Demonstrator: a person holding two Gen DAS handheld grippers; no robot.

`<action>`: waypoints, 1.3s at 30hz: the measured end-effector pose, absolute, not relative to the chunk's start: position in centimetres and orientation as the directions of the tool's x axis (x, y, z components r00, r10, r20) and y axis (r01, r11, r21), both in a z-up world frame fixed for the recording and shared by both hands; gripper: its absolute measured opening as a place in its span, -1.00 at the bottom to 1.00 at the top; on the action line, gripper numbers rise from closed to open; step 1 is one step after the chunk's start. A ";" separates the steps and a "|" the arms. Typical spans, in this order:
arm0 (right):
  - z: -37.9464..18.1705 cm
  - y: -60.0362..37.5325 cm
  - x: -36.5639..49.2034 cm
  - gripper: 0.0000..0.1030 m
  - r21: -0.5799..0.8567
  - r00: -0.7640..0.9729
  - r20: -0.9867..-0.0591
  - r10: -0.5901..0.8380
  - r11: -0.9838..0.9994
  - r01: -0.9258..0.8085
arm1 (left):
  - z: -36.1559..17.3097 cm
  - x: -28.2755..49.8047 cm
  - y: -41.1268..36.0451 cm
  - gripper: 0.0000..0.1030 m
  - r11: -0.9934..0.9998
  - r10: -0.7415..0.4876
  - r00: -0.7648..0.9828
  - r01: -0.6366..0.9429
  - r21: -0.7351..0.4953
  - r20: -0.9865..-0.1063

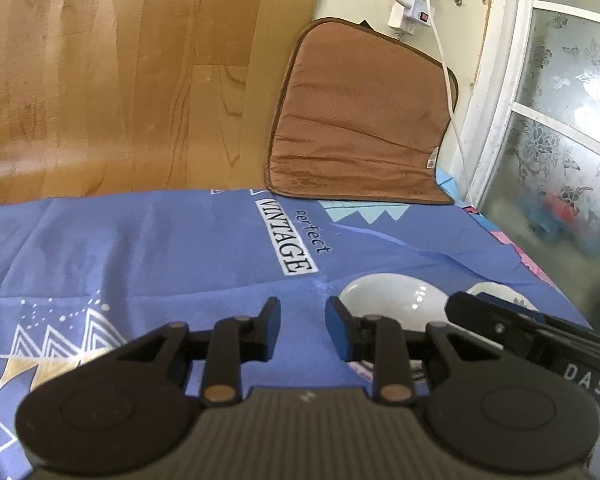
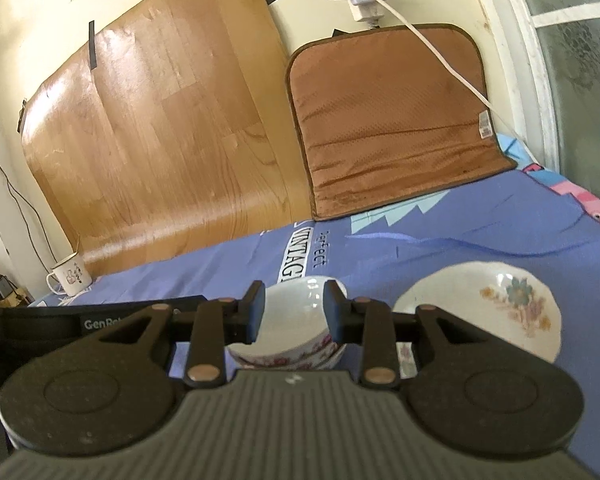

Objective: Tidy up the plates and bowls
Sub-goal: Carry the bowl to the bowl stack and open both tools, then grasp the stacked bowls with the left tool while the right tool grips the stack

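A stack of white bowls [image 2: 290, 328] with pink flower prints sits on the blue cloth [image 2: 460, 252]. A white plate [image 2: 488, 304] with a flower motif lies to its right. My right gripper [image 2: 294, 312] is open and empty, its jaws either side of the top bowl, above it. In the left wrist view my left gripper [image 1: 303, 328] is open and empty over the cloth [image 1: 160, 248], just left of the top bowl [image 1: 392, 300]. The plate's rim [image 1: 496, 290] peeks out behind the other gripper's black body [image 1: 540, 332].
A brown cushion [image 2: 396, 120] and a wood-pattern board [image 2: 160, 128] lean on the back wall. A white enamel mug [image 2: 70, 274] stands at the far left. A power strip and white cable [image 2: 420, 36] hang above the cushion. A frosted window [image 1: 560, 140] is at the right.
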State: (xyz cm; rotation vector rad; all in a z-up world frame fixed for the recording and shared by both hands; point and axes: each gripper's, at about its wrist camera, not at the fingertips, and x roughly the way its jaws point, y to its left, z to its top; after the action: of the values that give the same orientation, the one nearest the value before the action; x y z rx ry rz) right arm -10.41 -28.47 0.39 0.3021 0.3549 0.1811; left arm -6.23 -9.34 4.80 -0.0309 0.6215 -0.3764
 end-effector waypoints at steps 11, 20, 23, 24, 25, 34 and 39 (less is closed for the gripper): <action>0.4 -27.9 -11.3 -0.31 0.330 0.914 -0.334 0.231 0.937 -0.116 | 5.1 -7.2 -7.7 -0.45 0.933 -0.355 0.759 0.323 -0.158 -0.546; 0.3 -28.3 -11.4 -0.27 0.363 0.906 -0.347 0.242 0.926 -0.108 | 4.7 -7.2 -7.2 -0.38 0.933 -0.357 0.753 0.316 -0.172 -0.553; 0.3 -29.0 -11.1 -0.26 0.386 0.900 -0.354 0.254 0.916 -0.107 | 4.6 -7.2 -7.3 -0.26 0.929 -0.367 0.739 0.318 -0.188 -0.565; 0.3 -29.3 -10.9 -0.26 0.388 0.896 -0.360 0.261 0.915 -0.111 | 4.5 -7.2 -7.3 -0.24 0.927 -0.373 0.731 0.321 -0.195 -0.571; 0.4 -29.4 -10.6 -0.26 0.389 0.890 -0.368 0.268 0.914 -0.115 | 4.4 -7.2 -7.3 -0.18 0.925 -0.379 0.725 0.323 -0.203 -0.575; 2.0 -31.5 -6.8 -0.14 0.335 0.831 -0.456 0.320 0.926 -0.174 | 3.8 -6.6 -6.9 0.49 0.860 -0.508 0.610 0.319 -0.398 -0.608; 2.3 -32.4 -3.9 -0.10 0.347 0.768 -0.520 0.374 0.914 -0.210 | 3.3 -5.7 -6.9 0.51 0.807 -0.583 0.537 0.298 -0.510 -0.609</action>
State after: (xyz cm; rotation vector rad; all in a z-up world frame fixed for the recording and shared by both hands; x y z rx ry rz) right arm -3.89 -32.35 2.29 0.2776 0.6193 0.3213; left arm -5.65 -6.94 3.33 -0.3684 0.8542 -0.5384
